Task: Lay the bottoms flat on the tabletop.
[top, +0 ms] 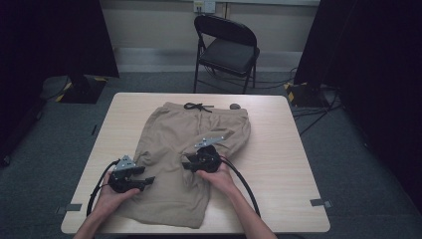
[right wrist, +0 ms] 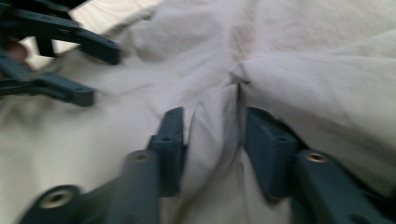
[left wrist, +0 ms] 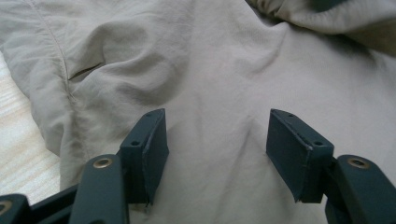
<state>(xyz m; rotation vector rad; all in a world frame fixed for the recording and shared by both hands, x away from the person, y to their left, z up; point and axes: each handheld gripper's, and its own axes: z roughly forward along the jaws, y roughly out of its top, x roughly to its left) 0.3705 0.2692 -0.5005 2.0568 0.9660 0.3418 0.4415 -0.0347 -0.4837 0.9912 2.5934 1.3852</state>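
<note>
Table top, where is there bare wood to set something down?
The light wooden table is bare right of the beige drawstring shorts, and in a narrower strip on their left. The near middle is crowded by both tools and hands.

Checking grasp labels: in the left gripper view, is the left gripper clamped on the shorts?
No: the left gripper stands with its jaws apart above flat fabric of the shorts, with nothing pinched between them.
</note>
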